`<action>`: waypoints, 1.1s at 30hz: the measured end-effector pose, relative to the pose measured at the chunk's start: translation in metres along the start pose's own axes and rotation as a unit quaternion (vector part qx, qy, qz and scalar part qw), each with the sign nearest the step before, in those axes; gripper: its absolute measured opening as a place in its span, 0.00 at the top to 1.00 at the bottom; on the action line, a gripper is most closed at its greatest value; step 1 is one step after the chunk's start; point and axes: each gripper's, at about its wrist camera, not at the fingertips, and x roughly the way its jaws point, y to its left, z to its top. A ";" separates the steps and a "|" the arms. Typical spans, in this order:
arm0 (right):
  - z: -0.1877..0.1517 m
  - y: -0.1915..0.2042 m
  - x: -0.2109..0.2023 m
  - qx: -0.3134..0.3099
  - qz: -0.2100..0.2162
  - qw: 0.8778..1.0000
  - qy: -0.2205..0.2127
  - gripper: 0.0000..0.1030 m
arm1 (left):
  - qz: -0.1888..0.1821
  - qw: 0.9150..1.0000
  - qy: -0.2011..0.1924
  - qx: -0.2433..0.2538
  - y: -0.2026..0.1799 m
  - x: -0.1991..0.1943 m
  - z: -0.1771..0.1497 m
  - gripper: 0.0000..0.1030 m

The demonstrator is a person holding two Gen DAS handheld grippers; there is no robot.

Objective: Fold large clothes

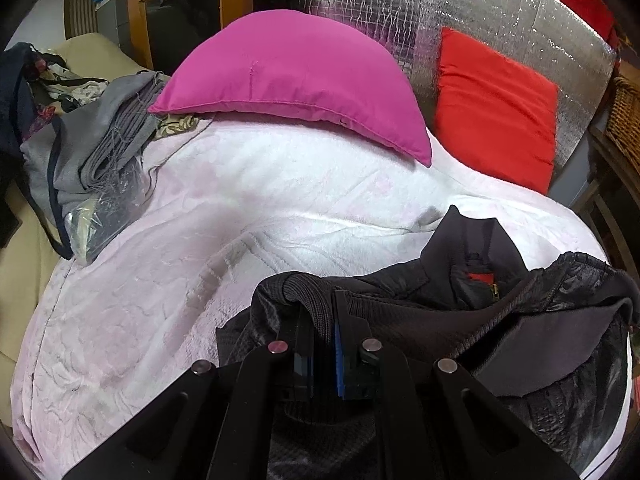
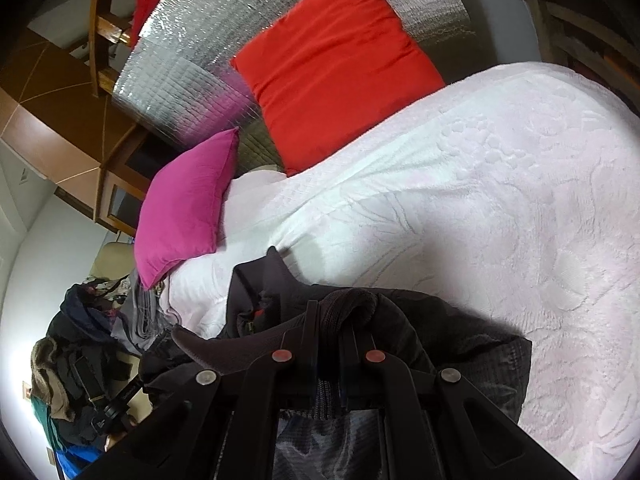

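A large black jacket (image 1: pixel 460 304) with ribbed knit hem and a collar lies bunched on the pale pink bedspread (image 1: pixel 240 208). My left gripper (image 1: pixel 322 304) is shut on the jacket's ribbed hem, which loops over the fingertips. In the right wrist view the same jacket (image 2: pixel 460 344) lies on the bedspread (image 2: pixel 480 200), and my right gripper (image 2: pixel 330 316) is shut on another part of its ribbed hem. The jacket's collar points up toward the pillows in both views. The rest of the jacket hangs under the grippers, hidden.
A magenta pillow (image 1: pixel 296 72) and a red pillow (image 1: pixel 496 108) lean on a silver quilted headboard (image 1: pixel 400 12). Grey folded clothes (image 1: pixel 100 140) lie at the bed's left edge. A heap of clothes (image 2: pixel 80 368) sits to the left in the right wrist view.
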 end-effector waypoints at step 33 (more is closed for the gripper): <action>0.028 -0.002 0.039 0.017 -0.012 1.000 -0.014 0.93 | 0.010 1.000 0.008 -0.014 -0.003 0.046 0.022 0.90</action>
